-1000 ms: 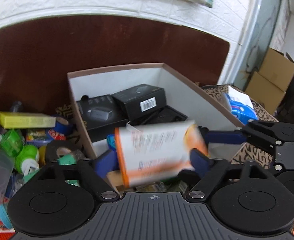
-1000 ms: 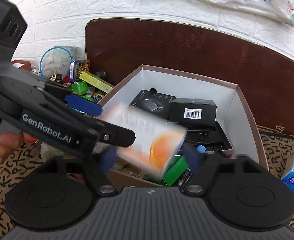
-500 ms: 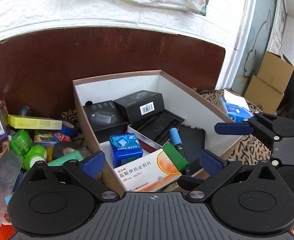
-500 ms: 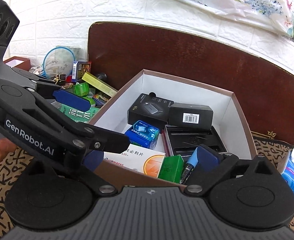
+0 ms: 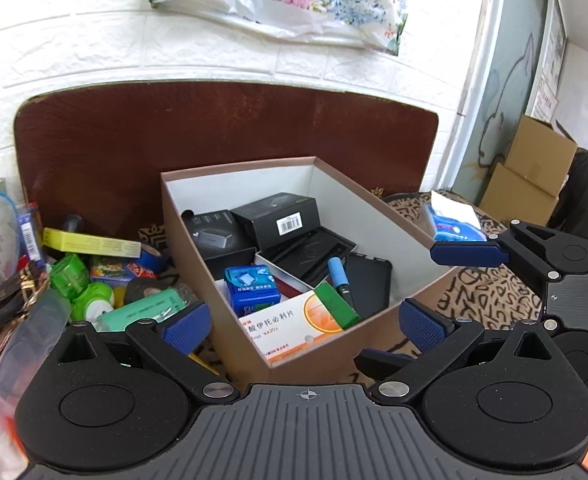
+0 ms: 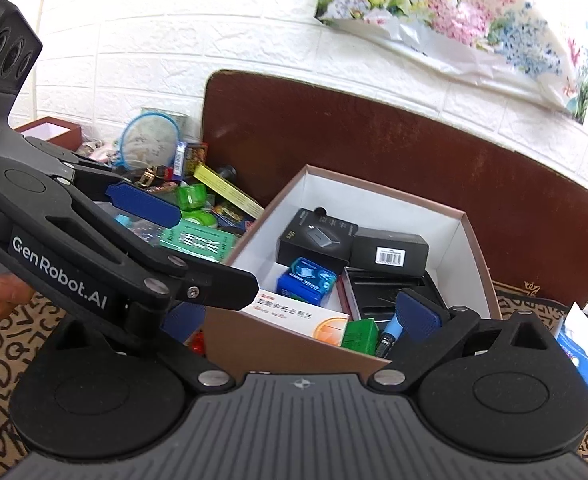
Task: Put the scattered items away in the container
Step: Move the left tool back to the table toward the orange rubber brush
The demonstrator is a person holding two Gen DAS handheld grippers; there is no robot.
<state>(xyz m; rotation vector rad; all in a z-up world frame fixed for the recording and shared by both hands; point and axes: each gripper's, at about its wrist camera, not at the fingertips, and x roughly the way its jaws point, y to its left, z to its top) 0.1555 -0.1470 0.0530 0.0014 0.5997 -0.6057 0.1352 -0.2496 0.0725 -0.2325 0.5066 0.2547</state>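
Observation:
The brown box [image 5: 414,236] [image 6: 470,248] with a white inside holds black boxes [image 5: 282,218], a blue box [image 5: 252,286], a green box [image 5: 336,306], a blue marker [image 5: 338,272] and the white and orange medicine box [image 5: 290,330] [image 6: 298,318], which lies at its near edge. My left gripper [image 5: 304,326] is open and empty, above the box's near corner. My right gripper [image 6: 298,316] is open and empty, just in front of the box; its left finger is hidden behind the left gripper.
Scattered items lie left of the box: a mint green pack [image 5: 146,312] [image 6: 198,240], green plastic pieces [image 5: 70,276], a yellow box [image 5: 90,244] and a black tape roll [image 5: 146,288]. A blue tissue pack [image 5: 454,228] lies right of the box. A dark brown board stands behind.
The white and orange medicine box was between the fingers a second ago; it now lies in the brown box. Both grippers have opened and pulled back and up.

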